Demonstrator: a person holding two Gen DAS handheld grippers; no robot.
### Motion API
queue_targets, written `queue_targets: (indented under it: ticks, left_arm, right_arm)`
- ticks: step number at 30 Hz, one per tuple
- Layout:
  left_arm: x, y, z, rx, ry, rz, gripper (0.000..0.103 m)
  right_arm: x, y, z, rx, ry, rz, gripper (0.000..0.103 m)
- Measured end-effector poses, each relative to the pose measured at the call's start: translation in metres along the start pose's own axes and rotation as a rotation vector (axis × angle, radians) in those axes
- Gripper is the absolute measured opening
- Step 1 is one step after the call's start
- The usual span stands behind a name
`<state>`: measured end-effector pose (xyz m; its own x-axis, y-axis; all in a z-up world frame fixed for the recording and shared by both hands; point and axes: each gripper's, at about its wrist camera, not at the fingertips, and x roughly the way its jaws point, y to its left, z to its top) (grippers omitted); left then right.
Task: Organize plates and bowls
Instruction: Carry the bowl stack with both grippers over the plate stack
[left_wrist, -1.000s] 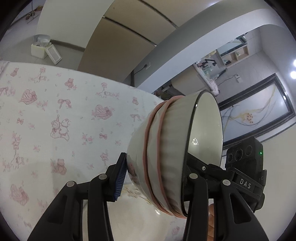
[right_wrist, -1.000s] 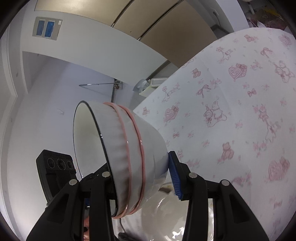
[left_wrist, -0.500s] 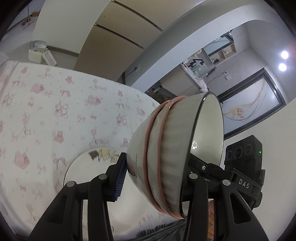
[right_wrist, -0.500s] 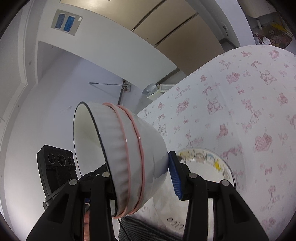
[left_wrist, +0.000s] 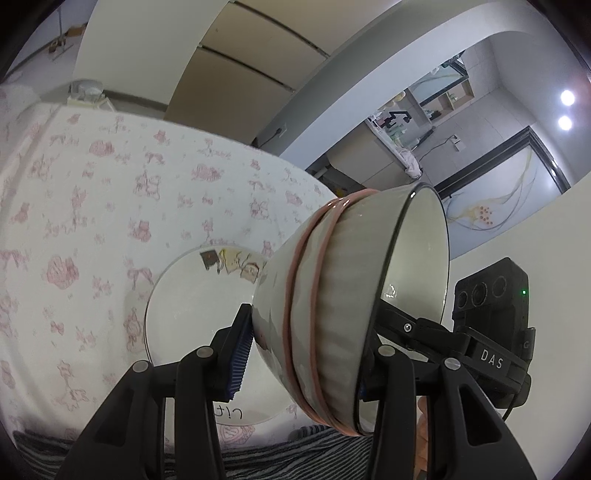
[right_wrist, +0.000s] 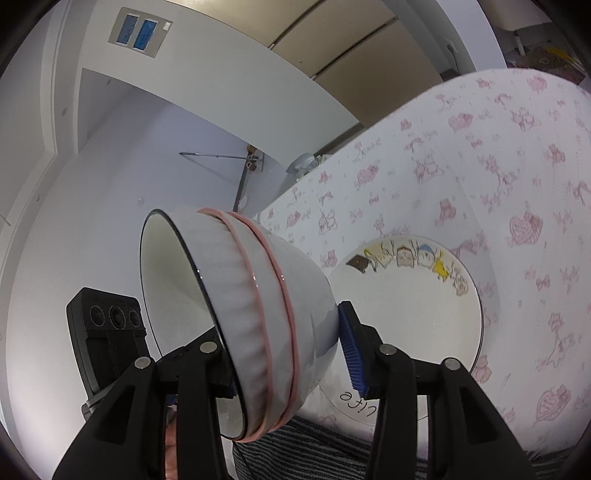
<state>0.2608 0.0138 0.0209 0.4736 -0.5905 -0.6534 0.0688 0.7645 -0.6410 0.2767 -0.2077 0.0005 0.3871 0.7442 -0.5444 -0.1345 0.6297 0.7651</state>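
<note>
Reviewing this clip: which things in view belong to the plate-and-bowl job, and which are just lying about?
Belongs to the job:
- bowl with two pink bands, one per gripper
- left gripper, right gripper
- cartoon plate on the tablecloth

Just about:
- white container beyond the table
- wall painting

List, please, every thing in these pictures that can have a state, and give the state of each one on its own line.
Left claw: shut on a bowl, one finger at the base, one inside the rim.
Left bowl: held tilted on its side, above the plate.
Right claw: shut on a second bowl, gripped the same way.
Right bowl: held tilted on its side.
Plate: lying flat on the tablecloth, nothing on it.
</note>
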Motion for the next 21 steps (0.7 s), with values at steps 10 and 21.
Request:
queue_targets:
  ticks: [10,21]
  left_arm:
    - [0.025,0.02,-0.012,-0.022,0.044,0.021,0.047]
    - [0.05,0.041,-0.016,-0.044,0.088,0.043,0.047]
  right_arm:
    - [0.017,-0.027,-0.01,0.037,0.034,-0.011,0.043]
    - [0.039,-0.05,-0.017,0.068,0.069,-0.023,0.043]
